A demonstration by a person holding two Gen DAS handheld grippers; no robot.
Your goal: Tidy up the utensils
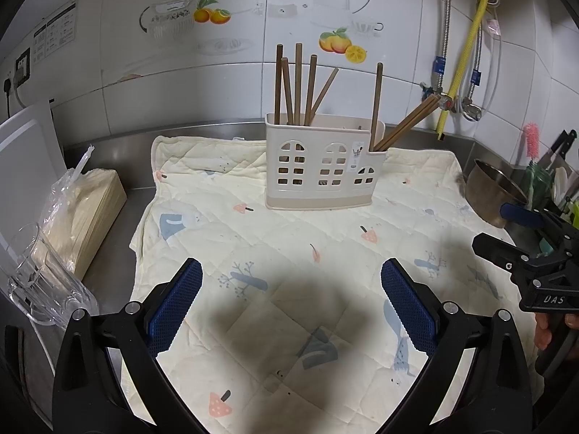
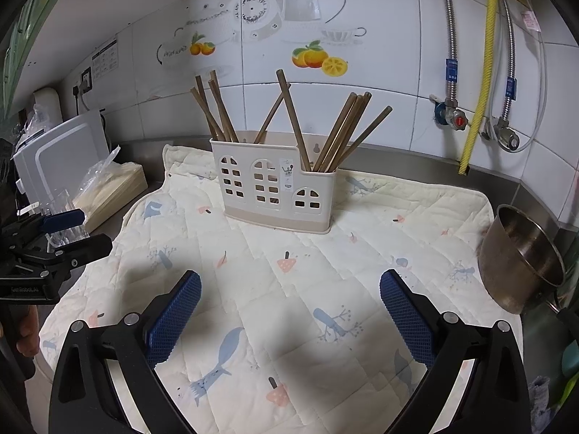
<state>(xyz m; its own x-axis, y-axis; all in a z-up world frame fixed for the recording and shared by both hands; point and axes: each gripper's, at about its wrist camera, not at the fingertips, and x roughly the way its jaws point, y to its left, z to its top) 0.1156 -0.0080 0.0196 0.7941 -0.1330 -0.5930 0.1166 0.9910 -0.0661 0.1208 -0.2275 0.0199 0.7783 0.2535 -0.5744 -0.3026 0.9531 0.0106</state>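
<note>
Table [image 1: 119, 152]: stainless steel, mostly covered by a cream quilted cloth printed with blue birds and pink mushrooms [image 1: 289, 246] [image 2: 289, 271], against a white tiled wall with fruit and teapot decals [image 1: 217, 54].

Left of the cloth: white cutting board [image 1: 25, 159] leaning upright, a plastic-wrapped stack of pale sheets [image 1: 90, 209] in front of it, and a clear plastic jug [image 1: 39, 275] nearest the camera.

Right of the cloth: round brushed-metal bowl [image 2: 521, 256], tipped on its side, just beside the cloth edge.

Beige plastic utensil holder with window-shaped cutouts [image 1: 322, 166] [image 2: 275, 188] stands upright at the back of the cloth, near the wall. All brown wooden chopsticks [image 1: 296, 83] [image 2: 340, 130] in view are in it: one bunch in the tall left compartment, another in the low right compartment, leaning at mixed angles. Middle compartment contents: can't tell.

Left tool [image 1: 291, 300]: blue-padded fingers [image 1: 177, 303] spread wide, holding nothing, over the near part of the cloth. Also seen at the left edge of the right wrist view [image 2: 76, 231], spread there too.

Right tool [image 2: 289, 307]: fingers [image 2: 407, 316] spread wide, nothing between them, over the near cloth, well apart from the holder. Visible at the right edge of the left wrist view [image 1: 506, 231].
</note>
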